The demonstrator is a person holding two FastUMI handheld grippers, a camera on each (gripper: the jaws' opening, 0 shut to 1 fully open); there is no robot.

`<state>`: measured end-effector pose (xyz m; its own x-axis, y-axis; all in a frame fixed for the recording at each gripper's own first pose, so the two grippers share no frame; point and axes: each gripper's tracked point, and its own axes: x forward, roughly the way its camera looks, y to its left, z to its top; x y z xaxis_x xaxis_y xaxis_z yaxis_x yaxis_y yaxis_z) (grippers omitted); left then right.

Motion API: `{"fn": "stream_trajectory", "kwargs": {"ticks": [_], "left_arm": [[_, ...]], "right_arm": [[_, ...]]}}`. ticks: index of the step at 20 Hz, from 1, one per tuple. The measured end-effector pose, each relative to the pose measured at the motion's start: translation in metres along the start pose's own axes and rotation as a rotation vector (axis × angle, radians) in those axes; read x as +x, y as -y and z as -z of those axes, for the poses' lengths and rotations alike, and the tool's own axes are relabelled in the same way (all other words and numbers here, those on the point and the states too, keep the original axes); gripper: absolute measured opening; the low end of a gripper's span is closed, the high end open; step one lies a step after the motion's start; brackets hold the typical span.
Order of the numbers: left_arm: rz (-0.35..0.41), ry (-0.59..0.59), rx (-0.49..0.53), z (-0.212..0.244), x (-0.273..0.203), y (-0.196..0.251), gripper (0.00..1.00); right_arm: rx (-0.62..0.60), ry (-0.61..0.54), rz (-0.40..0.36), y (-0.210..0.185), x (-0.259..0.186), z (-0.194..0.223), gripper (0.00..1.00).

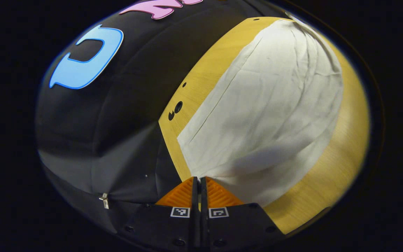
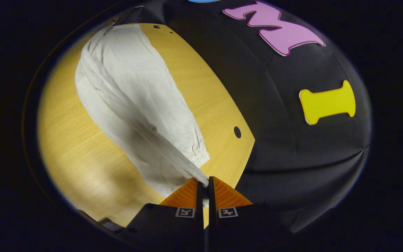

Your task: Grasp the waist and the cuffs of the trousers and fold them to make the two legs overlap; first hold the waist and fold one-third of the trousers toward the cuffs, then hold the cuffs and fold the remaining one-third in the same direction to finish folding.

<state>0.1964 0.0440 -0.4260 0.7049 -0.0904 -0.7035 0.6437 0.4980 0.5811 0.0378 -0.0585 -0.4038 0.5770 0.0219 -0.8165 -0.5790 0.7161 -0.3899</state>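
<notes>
Looking through the left gripper view: pale trousers (image 1: 268, 105) spread flat on the wooden table (image 1: 341, 168), running from 6 o'clock up toward 1 o'clock, a long seam line down the 9 o'clock side, soft creases near the far end. Left gripper (image 1: 199, 183) sits at 6 o'clock, fingers pressed together with almost no gap, right at the near edge of the cloth. Can't tell if any fabric is actually pinched between them. Two small holes (image 1: 175, 110) in the table at 9 o'clock of the cloth.

Right gripper view: trousers (image 2: 135, 105) stretch from 11 o'clock down to 6 o'clock across the table (image 2: 79, 154). Elastic cuff (image 2: 198, 154) of one leg lies just above the fingertips; wrinkles bunch at the far end. Right gripper (image 2: 204, 183) at 6 o'clock, fingers clamped on a lifted strip of the cloth, fabric showing in the slit between them. One hole (image 2: 237, 132) in the table at 3 o'clock of the cuff.
</notes>
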Motion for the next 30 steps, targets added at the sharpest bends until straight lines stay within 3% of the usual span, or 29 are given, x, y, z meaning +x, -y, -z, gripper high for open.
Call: {"fn": "stream_trajectory", "kwargs": {"ticks": [4,7,12,18,22,24,25,26,27,28,29,30], "left_arm": [[-0.011,-0.037,-0.053,-0.001,0.033,-0.002,0.05],[-0.043,-0.043,-0.060,-0.011,0.046,-0.012,0.05],[-0.100,-0.027,-0.042,-0.042,0.068,-0.042,0.05],[-0.072,-0.086,0.012,-0.039,0.110,-0.028,0.05],[-0.062,-0.081,-0.001,-0.037,0.110,-0.025,0.05],[-0.035,-0.087,-0.035,-0.032,0.107,-0.024,0.06],[-0.022,-0.096,-0.057,-0.029,0.105,-0.022,0.08],[-0.005,-0.109,-0.077,-0.024,0.093,-0.019,0.20],[0.020,-0.130,-0.098,-0.016,0.080,-0.016,0.19],[0.046,-0.147,-0.101,-0.008,0.066,-0.014,0.43],[0.055,-0.157,-0.083,-0.002,0.053,-0.016,0.53],[0.057,-0.159,-0.052,0.004,0.041,-0.020,0.69]], "right_arm": [[0.167,-0.163,-0.069,-0.006,0.046,0.016,0.10],[0.196,-0.238,-0.094,-0.007,0.072,0.020,0.10],[0.138,-0.256,-0.088,-0.005,0.102,0.017,0.10],[0.150,-0.256,-0.073,0.002,0.100,0.015,0.12],[0.234,-0.254,-0.033,0.021,0.093,0.020,0.39],[0.286,-0.253,-0.017,0.029,0.084,0.024,0.64],[0.309,-0.248,-0.003,0.032,0.079,0.025,0.71],[0.328,-0.236,0.014,0.036,0.072,0.026,0.75],[0.347,-0.223,0.030,0.038,0.064,0.028,0.80],[0.363,-0.202,0.052,0.043,0.054,0.028,0.80],[0.372,-0.182,0.074,0.045,0.045,0.029,0.75],[0.379,-0.161,0.088,0.047,0.036,0.030,0.80]]}}
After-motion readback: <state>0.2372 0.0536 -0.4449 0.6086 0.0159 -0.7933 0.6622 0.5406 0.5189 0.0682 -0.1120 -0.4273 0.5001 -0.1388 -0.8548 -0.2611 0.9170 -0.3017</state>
